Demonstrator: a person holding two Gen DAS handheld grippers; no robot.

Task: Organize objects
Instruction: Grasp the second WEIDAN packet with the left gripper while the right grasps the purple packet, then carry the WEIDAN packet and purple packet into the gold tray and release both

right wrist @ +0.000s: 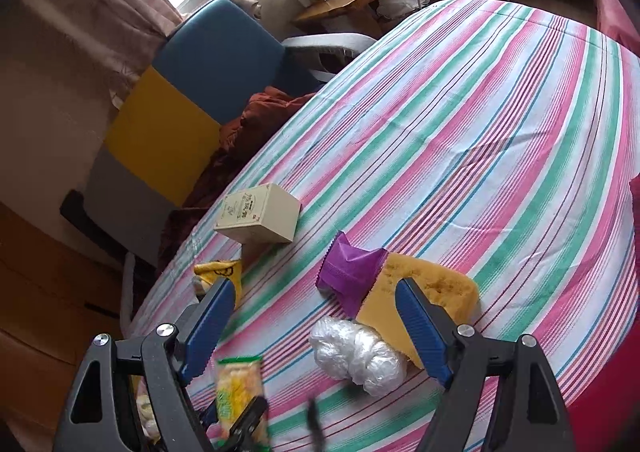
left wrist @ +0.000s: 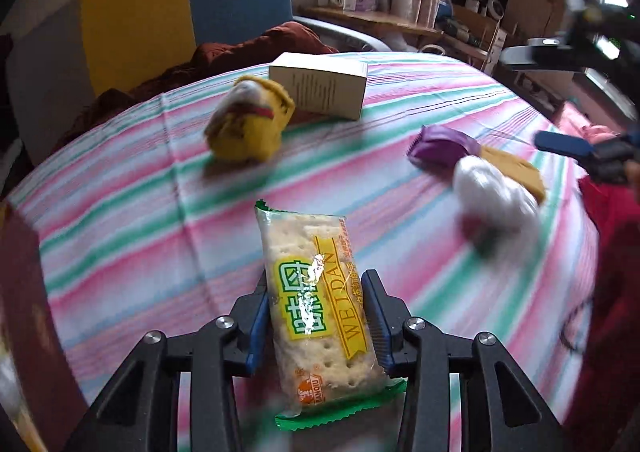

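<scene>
A: Where is the cracker packet [left wrist: 320,312] right now?

B: Between the blue pads [left wrist: 376,322] of the left gripper [left wrist: 318,322], lifted above the striped tablecloth [left wrist: 120,232]. The pads press its long edges near the middle, so the hold looks settled.

A: How will it handle?

B: Light, I would judge, and the film is slick. The crackers inside are stiff but brittle, so a hard squeeze could snap them. Gripping across the narrow width, as it is now, seems the safest hold; the crimped green ends would only crumple.

A: And the right gripper [right wrist: 316,316]?

B: Its fingers stand wide with nothing in them, hovering over the ball of clear plastic film [right wrist: 358,356], which sits just beside the yellow sponge [right wrist: 436,284] and the purple wrapper [right wrist: 350,276].

A: Anything else on the cloth?

B: A cream carton [left wrist: 320,90] farther back, with a yellow stuffed toy [left wrist: 250,120] near it. The sponge and plastic will squash easily; the carton is rigid.

A: Risk?

B: The packet sliding out if tilted.
</scene>
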